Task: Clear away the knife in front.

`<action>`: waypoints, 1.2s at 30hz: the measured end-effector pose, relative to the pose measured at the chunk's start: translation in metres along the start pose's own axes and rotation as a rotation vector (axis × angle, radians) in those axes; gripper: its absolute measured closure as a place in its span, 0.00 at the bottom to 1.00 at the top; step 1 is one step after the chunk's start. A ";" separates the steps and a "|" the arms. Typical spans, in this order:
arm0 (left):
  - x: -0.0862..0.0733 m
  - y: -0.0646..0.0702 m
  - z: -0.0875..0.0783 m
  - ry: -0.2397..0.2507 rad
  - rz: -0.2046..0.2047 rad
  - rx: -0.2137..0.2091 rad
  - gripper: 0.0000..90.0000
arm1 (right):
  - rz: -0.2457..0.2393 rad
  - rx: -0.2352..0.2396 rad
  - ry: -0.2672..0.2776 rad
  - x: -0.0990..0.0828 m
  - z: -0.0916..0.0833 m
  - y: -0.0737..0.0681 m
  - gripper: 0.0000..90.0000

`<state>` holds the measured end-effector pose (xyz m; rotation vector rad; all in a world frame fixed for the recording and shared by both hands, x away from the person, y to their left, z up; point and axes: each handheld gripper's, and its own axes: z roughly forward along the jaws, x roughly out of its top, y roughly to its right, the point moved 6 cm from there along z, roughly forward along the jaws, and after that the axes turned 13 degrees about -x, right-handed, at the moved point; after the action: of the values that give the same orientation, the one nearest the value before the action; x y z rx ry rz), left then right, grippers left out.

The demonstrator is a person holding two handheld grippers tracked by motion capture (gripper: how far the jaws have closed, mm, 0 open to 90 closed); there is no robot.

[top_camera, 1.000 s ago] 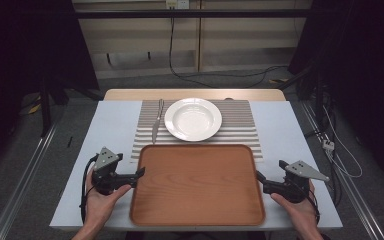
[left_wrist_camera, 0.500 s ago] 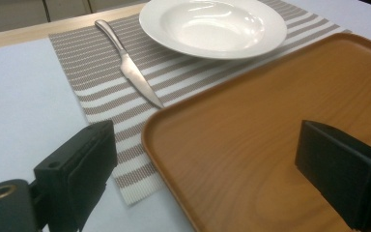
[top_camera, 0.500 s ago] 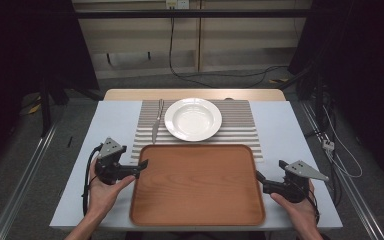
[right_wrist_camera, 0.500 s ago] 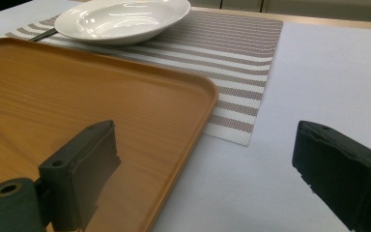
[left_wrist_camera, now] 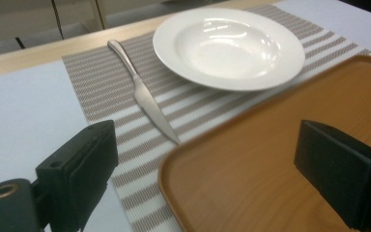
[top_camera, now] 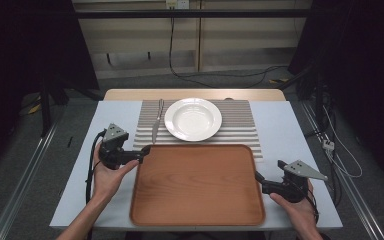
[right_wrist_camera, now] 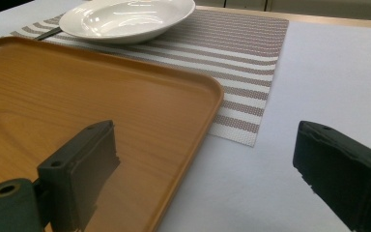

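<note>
We had our left claw (top_camera: 142,151) spread wide at the tray's (top_camera: 197,185) far left corner, one jaw over the wood and the other out over the striped mat (top_camera: 240,125), so that the raised rim sat in the gap between them. It gripped nothing yet. Our right claw (top_camera: 258,179) was just as wide and empty at the middle of the tray's right edge, one jaw above the wood, the other above the bare table (top_camera: 290,130). We judged this a two-sided approach: a broad, flat tray lifts level only when taken on opposite edges, and the open jaws straddling the rim were set to close on it.

The tray itself lay flat on the table in front of us, its far edge overlapping the near strip of the mat. Beyond it on the mat stood a white plate (top_camera: 193,118), with a knife (top_camera: 156,126) just to its left, blade tip pointing toward the tray corner. In the left gripper view that tip (left_wrist_camera: 171,135) lay close to the rim, so we thought any slide forward risked nudging it.
</note>
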<state>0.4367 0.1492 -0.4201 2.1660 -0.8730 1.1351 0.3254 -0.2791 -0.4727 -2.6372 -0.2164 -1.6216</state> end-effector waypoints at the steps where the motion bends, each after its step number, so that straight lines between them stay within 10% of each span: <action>1: 0.000 0.000 0.000 0.000 0.000 0.000 0.11 | 0.000 0.000 0.000 0.000 0.000 0.000 0.09; 36: 0.045 -0.059 0.063 -0.079 -0.081 0.044 0.17 | 0.010 0.000 -0.010 -0.001 0.002 0.001 0.09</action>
<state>0.5316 0.1294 -0.4226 2.2747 -0.7925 1.0445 0.3272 -0.2803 -0.4746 -2.6426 -0.2040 -1.6059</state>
